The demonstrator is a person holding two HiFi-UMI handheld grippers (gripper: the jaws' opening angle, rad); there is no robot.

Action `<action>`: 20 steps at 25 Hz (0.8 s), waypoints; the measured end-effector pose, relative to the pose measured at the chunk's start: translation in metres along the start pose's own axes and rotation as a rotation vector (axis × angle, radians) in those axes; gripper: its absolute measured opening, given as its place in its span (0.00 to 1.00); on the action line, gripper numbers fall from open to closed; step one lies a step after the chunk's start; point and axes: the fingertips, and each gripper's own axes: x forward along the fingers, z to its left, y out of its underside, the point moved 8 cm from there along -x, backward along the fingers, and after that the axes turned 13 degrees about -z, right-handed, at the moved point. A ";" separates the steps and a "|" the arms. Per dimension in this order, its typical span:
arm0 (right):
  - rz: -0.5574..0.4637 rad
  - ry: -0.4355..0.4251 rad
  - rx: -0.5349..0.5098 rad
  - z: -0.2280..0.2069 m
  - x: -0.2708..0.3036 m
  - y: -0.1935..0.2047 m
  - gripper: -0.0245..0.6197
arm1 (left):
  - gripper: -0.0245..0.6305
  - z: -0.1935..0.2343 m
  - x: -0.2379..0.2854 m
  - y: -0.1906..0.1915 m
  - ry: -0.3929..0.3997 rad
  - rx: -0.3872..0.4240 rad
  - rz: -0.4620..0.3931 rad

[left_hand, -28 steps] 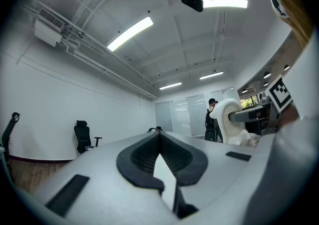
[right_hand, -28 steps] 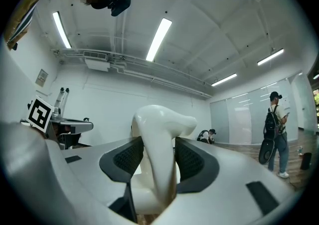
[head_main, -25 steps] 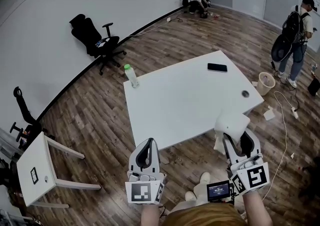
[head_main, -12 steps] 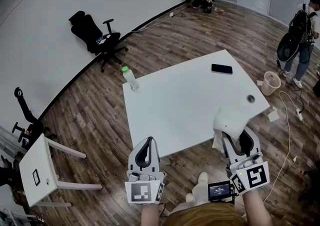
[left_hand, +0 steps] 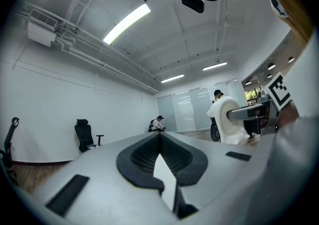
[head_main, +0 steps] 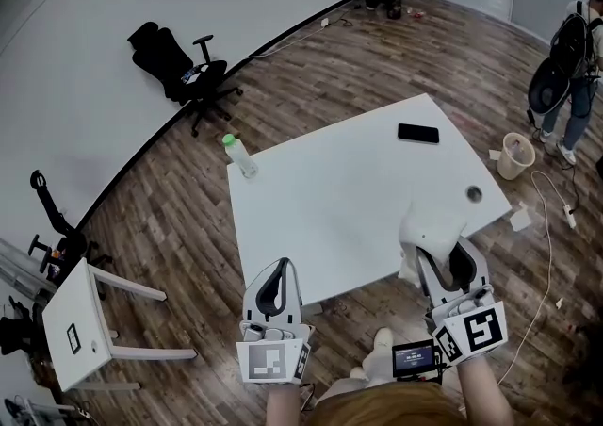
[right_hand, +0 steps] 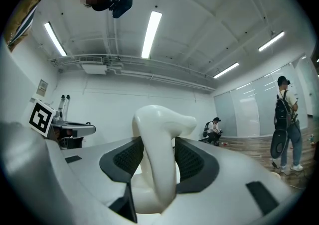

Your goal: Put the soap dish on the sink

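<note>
my right claw [head_main: 441, 259] pinches soap dish [head_main: 431, 226] | left claw [head_main: 277, 273] pressed together, empty | no sink in sight | risk: glossy dish slips from narrow hold

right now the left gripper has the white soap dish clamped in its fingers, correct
Not the left: the right gripper has the white soap dish clamped in its fingers, as the right gripper view shows. The left gripper is shut on nothing in its own view.
</note>
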 end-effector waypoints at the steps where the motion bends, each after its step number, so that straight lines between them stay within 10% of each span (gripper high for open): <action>1: 0.000 -0.001 0.002 -0.003 0.001 0.001 0.36 | 0.05 -0.002 0.002 0.001 0.003 0.006 0.003; 20: 0.026 0.015 0.009 -0.034 0.064 0.021 0.35 | 0.05 0.015 0.082 0.027 0.034 -0.020 0.020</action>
